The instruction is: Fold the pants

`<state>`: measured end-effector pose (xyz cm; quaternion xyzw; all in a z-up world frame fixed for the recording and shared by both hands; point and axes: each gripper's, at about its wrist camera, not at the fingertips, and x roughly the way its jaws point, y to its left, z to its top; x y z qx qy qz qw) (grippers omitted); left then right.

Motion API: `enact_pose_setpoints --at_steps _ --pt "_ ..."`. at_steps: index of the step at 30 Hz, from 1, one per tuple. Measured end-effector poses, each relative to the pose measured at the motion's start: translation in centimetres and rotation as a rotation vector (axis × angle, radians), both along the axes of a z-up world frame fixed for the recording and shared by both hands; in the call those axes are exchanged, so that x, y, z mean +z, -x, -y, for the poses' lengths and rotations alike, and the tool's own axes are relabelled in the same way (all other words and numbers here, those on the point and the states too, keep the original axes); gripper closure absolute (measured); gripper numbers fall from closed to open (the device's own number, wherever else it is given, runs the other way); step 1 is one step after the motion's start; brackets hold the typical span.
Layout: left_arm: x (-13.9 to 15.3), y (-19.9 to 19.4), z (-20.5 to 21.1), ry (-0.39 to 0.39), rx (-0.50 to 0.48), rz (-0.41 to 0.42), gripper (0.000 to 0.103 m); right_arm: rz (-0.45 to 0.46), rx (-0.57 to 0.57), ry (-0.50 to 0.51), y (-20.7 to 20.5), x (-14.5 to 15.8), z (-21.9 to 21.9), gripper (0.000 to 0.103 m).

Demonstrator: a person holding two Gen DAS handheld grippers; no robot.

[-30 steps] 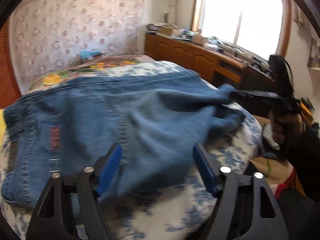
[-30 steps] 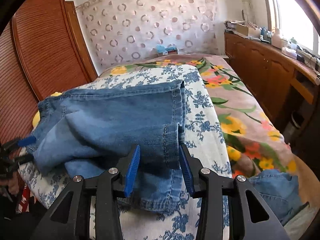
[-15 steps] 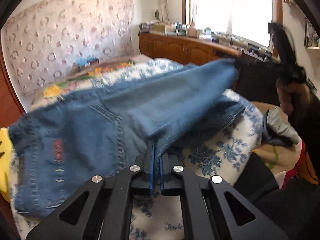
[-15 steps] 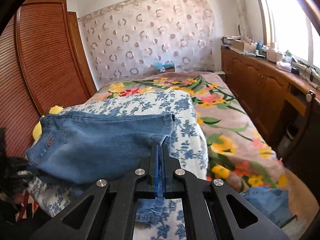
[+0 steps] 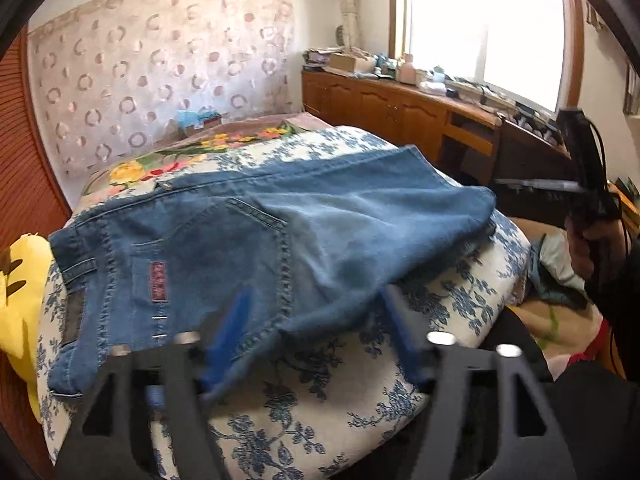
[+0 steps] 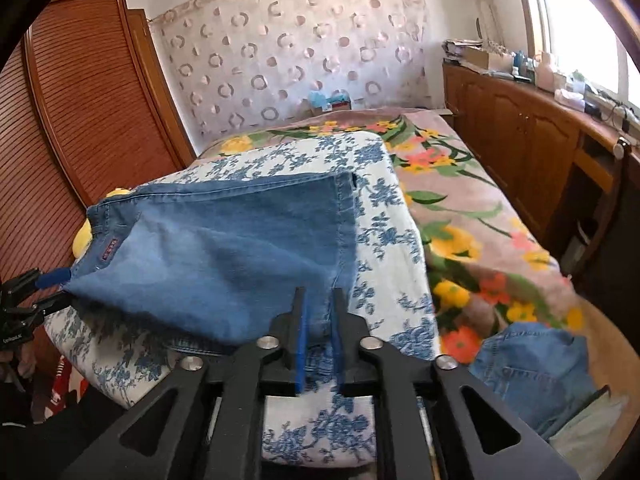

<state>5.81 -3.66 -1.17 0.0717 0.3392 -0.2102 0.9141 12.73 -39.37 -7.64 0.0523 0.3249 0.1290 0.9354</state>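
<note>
The jeans (image 5: 248, 248) are lying folded across a blue-flowered quilt (image 5: 288, 412) on the bed (image 6: 472, 216), waistband toward the yellow toy (image 5: 20, 300) at the left edge and the folded leg end reaching toward the right edge of the quilt. A back pocket and a small red label are facing up.

The left gripper (image 5: 316, 332) is hovering over the near edge of the jeans with its jaws opening; the blue pads are standing wide apart on either side of a low fold of denim, not pressing it. In the right wrist view the same gripper is showing at the far left, at the corner of the denim.

The right gripper (image 6: 318, 328) is sitting at the near right corner of the jeans, jaws opening too. Its blue pads are standing a narrow way apart with the leg hem between them; whether the pads are touching the cloth I cannot tell, as the denim is blurred there. In the left wrist view this gripper is appearing at the far right, held in a hand (image 5: 584, 248), clear of the jeans' edge.

A second bundle of denim (image 6: 532, 364) is lying on the flowered bedspread to the right, well apart from the quilt. A wooden cabinet (image 6: 520, 136) is running along the window wall.
</note>
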Motion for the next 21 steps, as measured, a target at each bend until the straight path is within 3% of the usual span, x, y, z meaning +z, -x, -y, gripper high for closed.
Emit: enact_pose_setpoints --at_steps 1,2,12,14,15,21 --pt "0.1 -0.1 -0.3 0.0 0.012 0.007 0.022 -0.003 -0.002 -0.002 -0.3 0.0 0.1 0.062" --pt "0.2 -0.1 -0.4 -0.001 0.018 0.006 0.022 -0.009 -0.001 -0.01 -0.5 -0.3 0.0 0.061" --pt "-0.5 -0.5 -2.1 0.0 0.068 -0.003 0.022 -0.06 -0.014 -0.028 -2.2 -1.0 0.4 0.06" --pt "-0.6 -0.5 -2.6 0.0 0.077 -0.002 0.022 -0.053 -0.006 -0.026 -2.3 -0.9 0.2 0.075" --pt "-0.7 -0.5 -2.9 0.003 0.085 -0.002 0.022 -0.049 0.0 -0.017 -2.5 -0.8 -0.1 0.096" --pt "-0.7 -0.6 -5.9 0.021 0.15 0.007 0.022 0.066 0.048 0.026 -3.8 3.0 -3.2 0.099"
